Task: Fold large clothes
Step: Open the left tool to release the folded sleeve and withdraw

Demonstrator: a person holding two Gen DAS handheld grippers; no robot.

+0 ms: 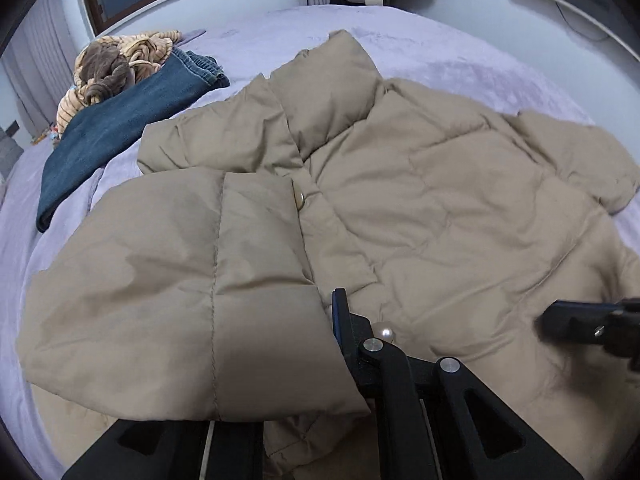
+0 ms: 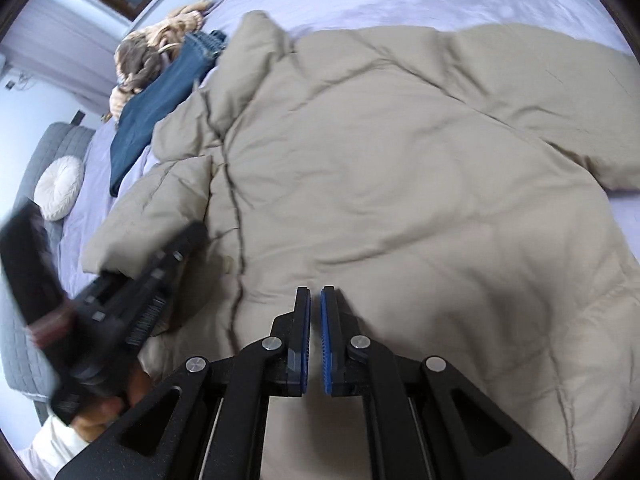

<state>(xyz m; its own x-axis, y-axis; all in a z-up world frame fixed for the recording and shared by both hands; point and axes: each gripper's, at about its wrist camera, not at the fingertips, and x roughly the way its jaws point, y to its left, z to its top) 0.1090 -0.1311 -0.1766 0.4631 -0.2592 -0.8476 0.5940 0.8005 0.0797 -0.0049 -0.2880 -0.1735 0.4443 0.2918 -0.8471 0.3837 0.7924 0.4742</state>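
L gripper (image 1: pixel 340 320) is pinching the coat's (image 1: pixel 420 200) sleeve (image 1: pixel 180 280), folding it over mid-bed (image 1: pixel 440 40). R gripper (image 2: pixel 315 300) is hanging closed, empty, above the coat.

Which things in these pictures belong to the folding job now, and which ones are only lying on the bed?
Belongs to the job:
- beige puffer jacket, one sleeve folded over its front
- left gripper, shut on the sleeve
- right gripper, shut, holding nothing

Only lying about:
- folded blue jeans
- striped brown garment
- round white cushion
- purple bedspread underneath
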